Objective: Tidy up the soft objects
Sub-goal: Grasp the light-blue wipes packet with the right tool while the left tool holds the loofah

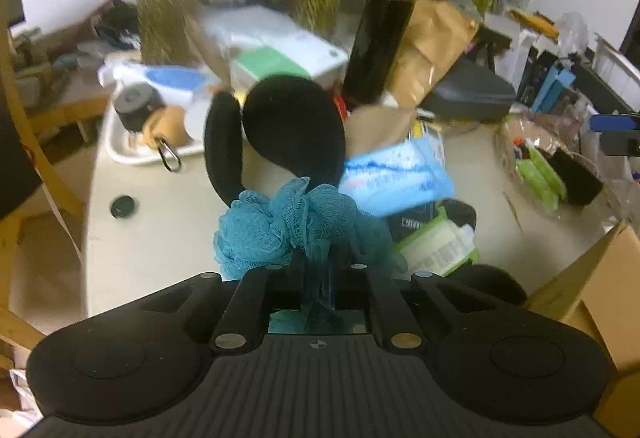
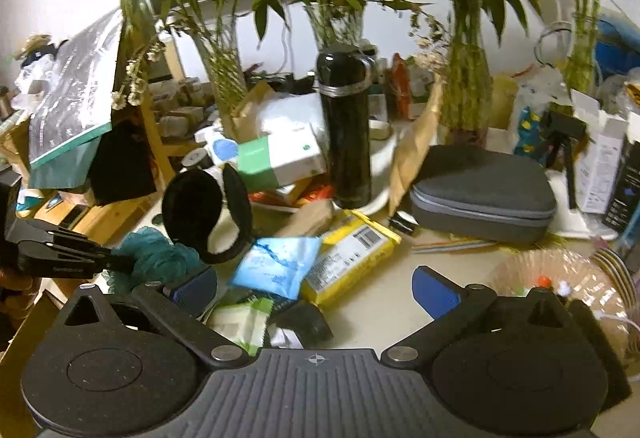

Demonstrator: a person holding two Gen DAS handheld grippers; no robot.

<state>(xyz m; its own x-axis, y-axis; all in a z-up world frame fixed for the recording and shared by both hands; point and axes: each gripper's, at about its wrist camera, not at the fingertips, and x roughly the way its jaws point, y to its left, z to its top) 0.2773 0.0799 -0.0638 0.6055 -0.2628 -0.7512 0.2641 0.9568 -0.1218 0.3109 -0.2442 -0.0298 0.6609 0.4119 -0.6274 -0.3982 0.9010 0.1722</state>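
My left gripper [image 1: 316,270] is shut on a teal mesh bath pouf [image 1: 280,230], held above the table. It shows from the side in the right wrist view [image 2: 124,264], with the pouf [image 2: 156,258] in its jaws. Black fuzzy earmuffs [image 1: 276,129] rest against the pouf; they also show in the right wrist view [image 2: 204,213]. My right gripper [image 2: 316,290] is open and empty, its blue pads [image 2: 434,292] wide apart over a light blue tissue pack [image 2: 276,266] and a yellow pack [image 2: 352,258].
The table is crowded: a black flask [image 2: 346,125], grey zip case [image 2: 484,193], white-green box [image 2: 280,157], vases of bamboo [image 2: 466,93], a clear bag of items [image 2: 560,286], a white tray [image 1: 132,149]. A cardboard box [image 1: 600,298] stands at the right edge.
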